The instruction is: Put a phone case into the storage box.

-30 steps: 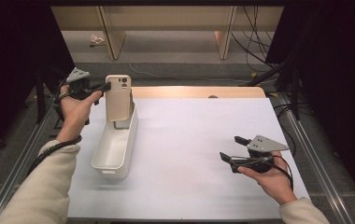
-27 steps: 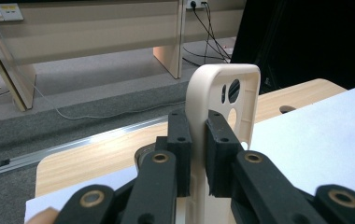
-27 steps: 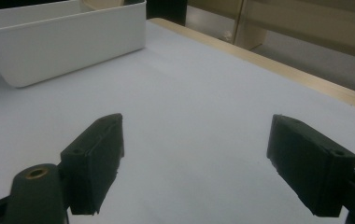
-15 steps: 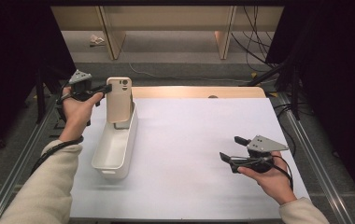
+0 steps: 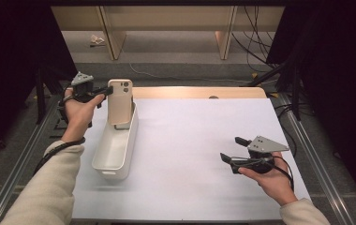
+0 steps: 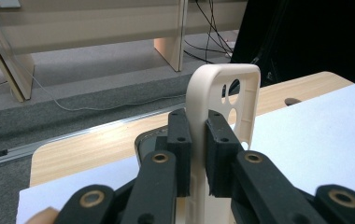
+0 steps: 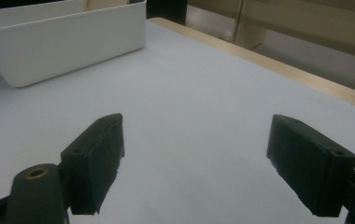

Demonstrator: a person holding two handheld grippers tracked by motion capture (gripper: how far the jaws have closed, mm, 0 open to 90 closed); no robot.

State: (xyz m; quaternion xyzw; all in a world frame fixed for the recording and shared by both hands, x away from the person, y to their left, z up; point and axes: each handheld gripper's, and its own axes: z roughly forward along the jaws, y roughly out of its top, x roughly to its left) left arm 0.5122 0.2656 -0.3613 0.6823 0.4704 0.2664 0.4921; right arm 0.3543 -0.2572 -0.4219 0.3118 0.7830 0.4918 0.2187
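The left gripper (image 6: pixel 195 154) pinches the beige phone case (image 6: pixel 222 116) by its side wall between its jaws, light and flexible, while the right gripper (image 7: pixel 208 163) rests with jaws spread.

Loads of open room on the counter (image 5: pixel 190 140): the whole white middle and far right are bare, so tongs can sweep there freely. Only real obstacle is the bin (image 5: pixel 117 145) on the left side, with a case (image 5: pixel 120 101) standing upright at its far end. The right tongs (image 5: pixel 234 151) sit low near the right edge, jaws wide apart.
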